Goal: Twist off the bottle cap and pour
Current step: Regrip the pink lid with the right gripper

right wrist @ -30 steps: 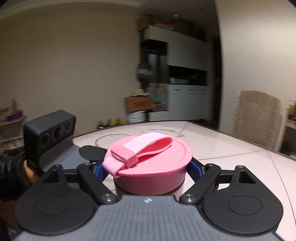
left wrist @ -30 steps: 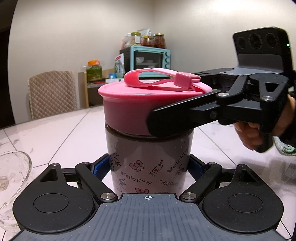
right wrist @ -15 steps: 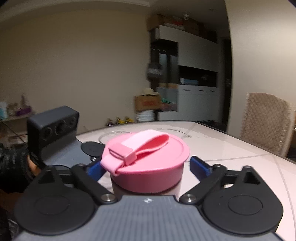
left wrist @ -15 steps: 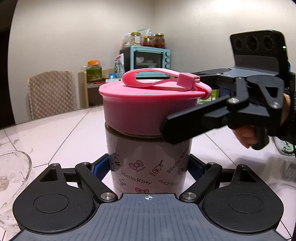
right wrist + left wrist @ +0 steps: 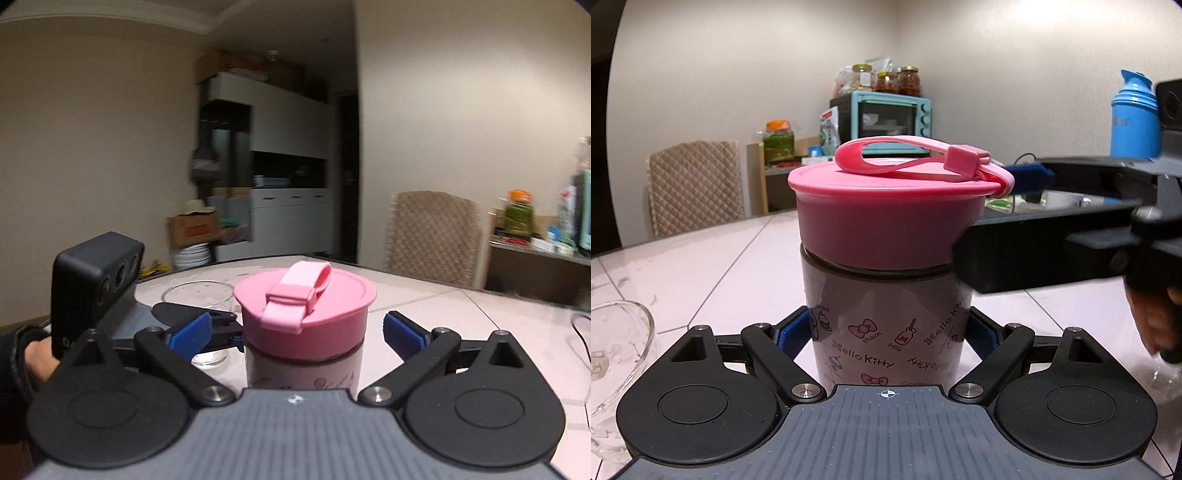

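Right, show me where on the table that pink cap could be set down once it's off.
Bare tabletop lies left of the bottle, toward the quilted chair; more stretches right of it toward the cable. It is crowded by the glass bowl at the near left edge, and around the pink cap, where the right tongs are opening with the cap between them.

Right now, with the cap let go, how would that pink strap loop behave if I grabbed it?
Probably floppy: the strap loop sags in a soft curve over the pink cap. It is thin, so it would likely flex rather than turn the cap. The cap's smooth wall looks slippery.
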A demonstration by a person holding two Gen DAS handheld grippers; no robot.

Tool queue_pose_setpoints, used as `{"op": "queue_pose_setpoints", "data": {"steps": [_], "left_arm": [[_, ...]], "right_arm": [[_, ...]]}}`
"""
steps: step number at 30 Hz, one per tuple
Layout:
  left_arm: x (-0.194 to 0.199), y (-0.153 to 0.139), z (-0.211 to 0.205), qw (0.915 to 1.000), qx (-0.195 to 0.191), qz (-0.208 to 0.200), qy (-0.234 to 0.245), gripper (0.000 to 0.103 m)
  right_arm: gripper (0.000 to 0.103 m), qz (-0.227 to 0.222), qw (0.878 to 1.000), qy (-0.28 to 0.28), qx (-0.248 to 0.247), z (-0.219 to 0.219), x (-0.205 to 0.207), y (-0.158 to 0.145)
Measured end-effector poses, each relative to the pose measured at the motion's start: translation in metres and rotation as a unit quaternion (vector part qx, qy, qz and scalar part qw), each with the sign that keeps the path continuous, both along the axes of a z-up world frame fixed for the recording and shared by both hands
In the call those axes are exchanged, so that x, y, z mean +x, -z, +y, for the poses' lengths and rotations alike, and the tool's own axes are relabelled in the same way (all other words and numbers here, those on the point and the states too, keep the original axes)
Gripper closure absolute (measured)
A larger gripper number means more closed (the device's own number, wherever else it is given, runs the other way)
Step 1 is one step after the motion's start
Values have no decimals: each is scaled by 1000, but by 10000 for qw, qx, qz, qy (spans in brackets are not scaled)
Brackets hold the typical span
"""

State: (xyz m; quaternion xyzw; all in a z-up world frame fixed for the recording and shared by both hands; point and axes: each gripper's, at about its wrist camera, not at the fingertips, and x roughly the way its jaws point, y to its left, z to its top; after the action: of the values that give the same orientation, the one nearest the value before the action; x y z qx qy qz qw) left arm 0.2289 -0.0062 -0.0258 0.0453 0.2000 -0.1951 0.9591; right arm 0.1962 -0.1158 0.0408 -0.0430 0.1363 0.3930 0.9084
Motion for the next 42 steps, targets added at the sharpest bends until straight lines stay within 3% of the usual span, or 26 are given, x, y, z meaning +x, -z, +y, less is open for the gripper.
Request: {"op": "queue_pose_setpoints", "data": {"steps": [5,16,37,42], "left_arm": [[0,0,0,10000,0,0,-1,13],[-1,0,-1,10000,1,0,-2,13],[-2,0,-1,10000,1,0,-3,13],[-2,1,-1,10000,1,0,-4,13]], "right_arm": [[2,78,9992,331,195,3,1,8],[2,-3,9974,720,35,33,10,15],[4,-5,9959,907,-1,51,7,18],[8,-10,9959,901,28,52,6,18]]}}
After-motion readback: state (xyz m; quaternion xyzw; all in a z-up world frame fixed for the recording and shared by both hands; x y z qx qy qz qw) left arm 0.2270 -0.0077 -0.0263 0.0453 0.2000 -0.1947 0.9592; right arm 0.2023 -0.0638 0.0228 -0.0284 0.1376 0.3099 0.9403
